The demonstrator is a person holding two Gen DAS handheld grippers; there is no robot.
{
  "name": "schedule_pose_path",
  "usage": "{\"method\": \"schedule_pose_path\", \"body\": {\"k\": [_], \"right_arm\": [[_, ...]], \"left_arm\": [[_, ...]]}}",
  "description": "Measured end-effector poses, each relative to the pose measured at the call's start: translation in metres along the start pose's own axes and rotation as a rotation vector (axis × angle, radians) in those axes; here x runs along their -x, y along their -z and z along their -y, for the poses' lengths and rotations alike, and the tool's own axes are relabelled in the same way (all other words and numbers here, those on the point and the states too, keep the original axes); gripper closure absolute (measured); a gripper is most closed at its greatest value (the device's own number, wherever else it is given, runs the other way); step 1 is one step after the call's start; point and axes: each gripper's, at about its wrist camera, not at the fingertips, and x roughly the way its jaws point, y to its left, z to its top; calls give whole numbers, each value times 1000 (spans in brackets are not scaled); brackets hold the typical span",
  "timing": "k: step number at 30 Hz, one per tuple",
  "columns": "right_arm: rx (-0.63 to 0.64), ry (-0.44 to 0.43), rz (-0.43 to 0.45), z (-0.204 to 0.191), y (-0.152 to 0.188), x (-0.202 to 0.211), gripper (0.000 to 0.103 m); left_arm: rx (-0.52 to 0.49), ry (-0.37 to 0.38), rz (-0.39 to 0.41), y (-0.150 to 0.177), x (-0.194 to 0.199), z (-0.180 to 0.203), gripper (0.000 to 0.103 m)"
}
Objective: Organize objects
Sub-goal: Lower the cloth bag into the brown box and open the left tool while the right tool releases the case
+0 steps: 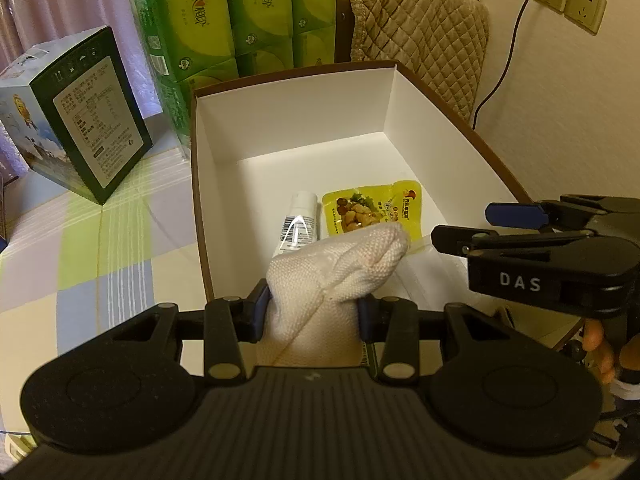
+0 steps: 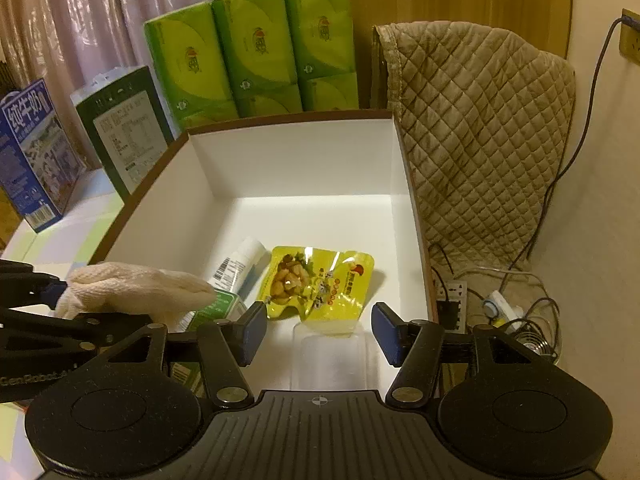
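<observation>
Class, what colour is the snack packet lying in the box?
Yellow, with a food picture printed on it: snack packet, clearest in the right wrist view.

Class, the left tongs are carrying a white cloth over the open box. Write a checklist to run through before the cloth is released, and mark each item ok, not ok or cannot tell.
1. Left tongs shut firmly on the white cloth: ok.
2. Cloth over the inside of the box, not over its rim: ok.
3. Bare floor in the box free to receive it: ok, at the back.
4. Cloth clear of the tube and yellow snack packet: not ok, it hangs above the tube.
5. Right tongs open and holding nothing: ok.
6. Right tongs out of the drop path: cannot tell.
</observation>
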Motion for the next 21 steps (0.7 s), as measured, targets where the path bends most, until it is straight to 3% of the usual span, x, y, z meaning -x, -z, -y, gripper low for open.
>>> {"method": "schedule_pose_path", "body": {"k": [16, 19, 21], "right_arm": [[-59, -18, 0, 16, 12, 44, 48], [-68, -26, 3, 19, 12, 51, 48], [-68, -28, 7, 18, 13, 54, 48]], "left_arm": [[-19, 71, -4, 0, 1, 24, 66], [-14, 92, -11, 0, -1, 30, 62], [0, 100, -20, 1, -2, 30, 53]]}}
